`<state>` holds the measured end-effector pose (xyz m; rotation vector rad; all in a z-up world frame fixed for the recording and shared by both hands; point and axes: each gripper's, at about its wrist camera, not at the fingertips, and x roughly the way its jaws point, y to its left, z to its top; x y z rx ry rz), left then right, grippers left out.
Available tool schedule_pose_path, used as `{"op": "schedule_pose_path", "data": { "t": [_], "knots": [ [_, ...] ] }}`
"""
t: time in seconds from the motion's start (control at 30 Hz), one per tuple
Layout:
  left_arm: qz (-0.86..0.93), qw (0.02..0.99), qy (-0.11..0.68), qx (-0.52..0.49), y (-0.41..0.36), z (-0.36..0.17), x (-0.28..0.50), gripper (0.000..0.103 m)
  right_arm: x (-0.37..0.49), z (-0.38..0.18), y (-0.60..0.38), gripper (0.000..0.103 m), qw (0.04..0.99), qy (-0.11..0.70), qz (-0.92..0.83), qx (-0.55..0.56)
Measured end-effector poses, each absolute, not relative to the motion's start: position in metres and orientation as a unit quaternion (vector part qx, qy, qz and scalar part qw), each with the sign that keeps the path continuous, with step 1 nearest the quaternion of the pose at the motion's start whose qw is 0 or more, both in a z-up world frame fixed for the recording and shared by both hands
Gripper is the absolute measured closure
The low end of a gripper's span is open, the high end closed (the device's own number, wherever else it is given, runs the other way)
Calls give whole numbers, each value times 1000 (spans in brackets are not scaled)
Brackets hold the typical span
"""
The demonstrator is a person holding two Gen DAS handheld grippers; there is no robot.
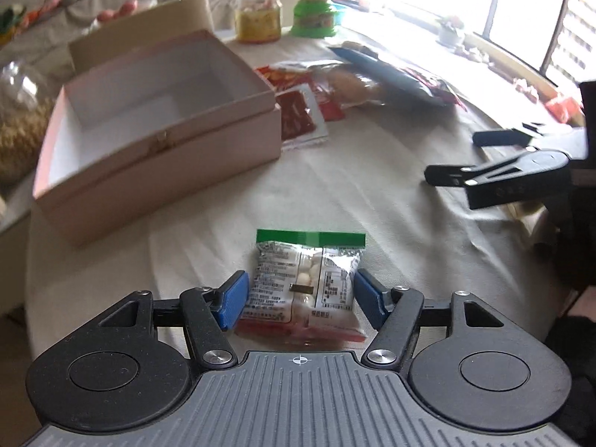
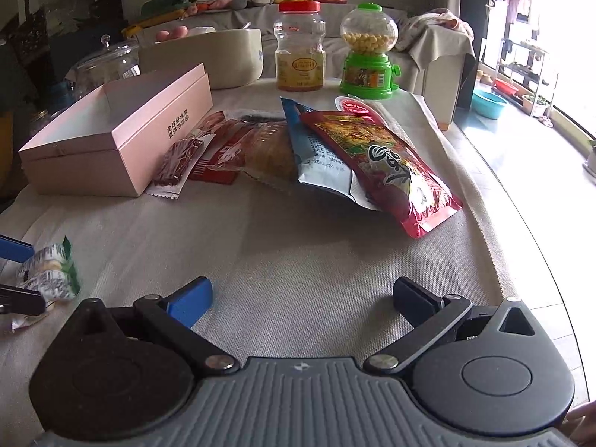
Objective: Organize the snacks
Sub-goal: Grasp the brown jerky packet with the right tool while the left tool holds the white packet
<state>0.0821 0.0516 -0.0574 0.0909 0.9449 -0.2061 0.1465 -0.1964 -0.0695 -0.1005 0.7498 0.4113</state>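
Observation:
A small clear snack packet (image 1: 305, 279) with a green top strip and white candies inside lies flat on the cloth. My left gripper (image 1: 300, 298) straddles it, blue pads on either side, jaws wide and not pressing. The right wrist view shows the same packet (image 2: 50, 273) at the left edge. An open pink box (image 1: 160, 149) with nothing visible inside sits beyond it to the left. My right gripper (image 2: 301, 294) stands open over bare cloth with nothing between its fingers. It also shows at the right (image 1: 456, 156) in the left wrist view.
A pile of snacks lies right of the pink box (image 2: 85, 164): a red pouch (image 2: 391, 164), a blue-white bag (image 2: 316, 149), a bread pack (image 2: 268, 149) and a small red packet (image 2: 178, 160). Behind stand a red-lidded jar (image 2: 300, 48), a green gumball dispenser (image 2: 368, 56) and a glass jar (image 2: 108, 63).

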Motion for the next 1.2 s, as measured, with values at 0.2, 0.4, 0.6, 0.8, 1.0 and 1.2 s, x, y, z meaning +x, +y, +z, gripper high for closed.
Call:
{"op": "schedule_pose_path", "data": {
  "t": [0.2, 0.4, 0.6, 0.8, 1.0, 1.2],
  "knots": [
    [-94, 897, 432, -11, 60, -67, 87, 35, 140, -57, -181, 11, 910, 336, 234, -59],
    [-82, 907, 397, -109, 89, -62, 78, 41, 169, -36, -134, 48, 893, 330, 303, -29],
    [-30, 923, 344, -168, 121, -57, 70, 41, 235, -49, -118, 65, 853, 414, 305, 88],
    [-49, 918, 345, -191, 126, -61, 70, 41, 237, -49, -121, 92, 835, 434, 320, 112],
    [-64, 913, 348, -203, 126, -62, 67, 41, 214, -39, -173, 92, 833, 446, 303, 125],
    [-65, 909, 353, -213, 122, -66, 72, 41, 183, -27, -191, 58, 902, 378, 208, -8]
  ]
}}
